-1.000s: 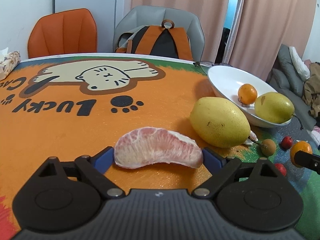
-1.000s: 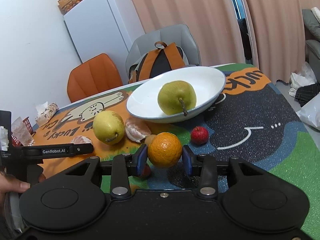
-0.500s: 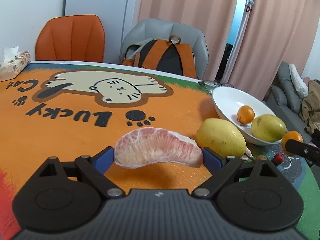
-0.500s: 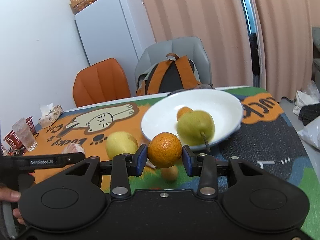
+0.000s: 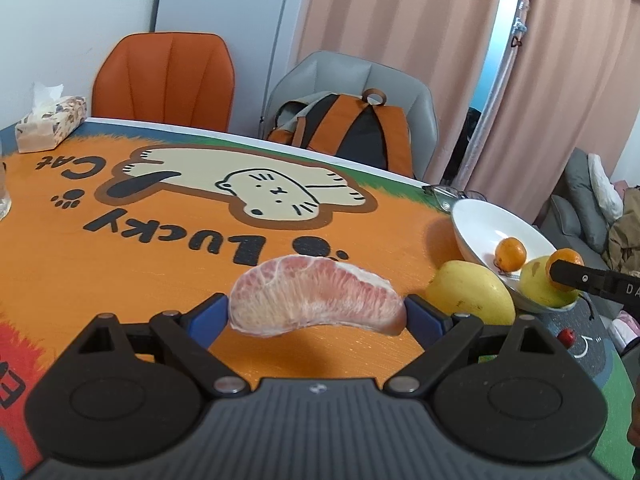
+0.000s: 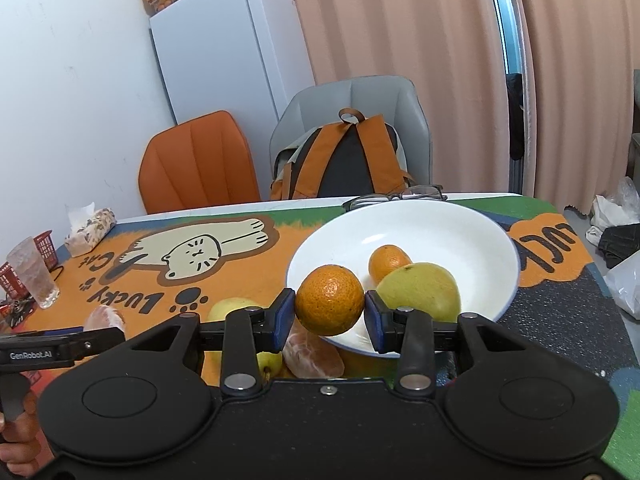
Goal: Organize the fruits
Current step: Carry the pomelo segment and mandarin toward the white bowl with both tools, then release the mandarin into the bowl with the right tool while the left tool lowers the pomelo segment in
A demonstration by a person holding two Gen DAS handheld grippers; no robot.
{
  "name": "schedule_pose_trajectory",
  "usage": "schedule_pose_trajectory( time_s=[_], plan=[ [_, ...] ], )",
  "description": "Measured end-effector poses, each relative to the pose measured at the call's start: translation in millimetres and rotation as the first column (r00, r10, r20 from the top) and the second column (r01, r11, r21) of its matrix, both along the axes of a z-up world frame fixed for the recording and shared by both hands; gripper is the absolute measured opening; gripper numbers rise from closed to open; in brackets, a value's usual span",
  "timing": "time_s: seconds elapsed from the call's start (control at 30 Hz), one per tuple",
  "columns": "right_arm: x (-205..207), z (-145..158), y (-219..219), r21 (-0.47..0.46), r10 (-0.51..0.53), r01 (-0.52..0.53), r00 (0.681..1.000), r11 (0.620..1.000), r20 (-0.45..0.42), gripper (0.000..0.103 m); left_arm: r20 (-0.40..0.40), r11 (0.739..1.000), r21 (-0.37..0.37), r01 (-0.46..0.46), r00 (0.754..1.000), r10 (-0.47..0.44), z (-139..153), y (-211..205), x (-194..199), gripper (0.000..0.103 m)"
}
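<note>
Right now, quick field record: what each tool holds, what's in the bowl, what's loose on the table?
left tool: shut on pomelo segment, held above the mat
right tool: shut on orange, at the bowl's near rim
bowl: small orange, yellow-green pear
table loose: yellow pear, peeled citrus piece, small red fruit
also on table: glasses, tissue box
</note>
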State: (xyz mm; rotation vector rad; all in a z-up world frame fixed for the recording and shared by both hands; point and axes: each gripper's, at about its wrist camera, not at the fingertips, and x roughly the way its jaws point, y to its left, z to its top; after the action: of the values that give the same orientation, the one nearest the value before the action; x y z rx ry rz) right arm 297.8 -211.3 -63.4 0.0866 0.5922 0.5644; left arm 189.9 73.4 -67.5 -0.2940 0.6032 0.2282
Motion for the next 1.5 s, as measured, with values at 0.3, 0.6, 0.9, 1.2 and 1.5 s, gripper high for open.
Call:
schedule_pose_trajectory(
  time_s=[0.3,0.6,0.9,1.2,1.5],
  plan=[
    [11.9,-4.0,15.6,-0.036,0.005,-0.005,1.000,0.999,-0.001,0.038,0.012,0.999,-0.012,-0.033,0.999,0.033,2.5,14.2,-1.1,0.093],
    [10.5,-1.6,13.6,-0.037,0.003,-0.001,0.999,0.999,0.036,0.052,-0.017,0.999,-0.013,-0.030,0.999,0.030,-4.2,15.4,5.9,0.093],
    [3.2,12.6,-15.2,0.014,-0.028,0.028,0.997,1.000,0.070,0.056,0.007,1.000,0.013,0.014,1.000,-0.014,9.0,-3.3,17.9,0.093],
    [2.9,7.8,-46.4,0.056,-0.084,0.080,0.994,0.995,0.070,0.063,0.018,0.994,0.058,0.091,0.996,-0.092,20.7,-34.3,42.0,0.093],
    [5.5,-6.0,-73.8,0.103,-0.136,0.130,0.990,0.986,0.045,0.065,0.019,0.981,0.104,0.166,0.985,-0.169,29.9,-68.7,70.8,0.093]
  ],
)
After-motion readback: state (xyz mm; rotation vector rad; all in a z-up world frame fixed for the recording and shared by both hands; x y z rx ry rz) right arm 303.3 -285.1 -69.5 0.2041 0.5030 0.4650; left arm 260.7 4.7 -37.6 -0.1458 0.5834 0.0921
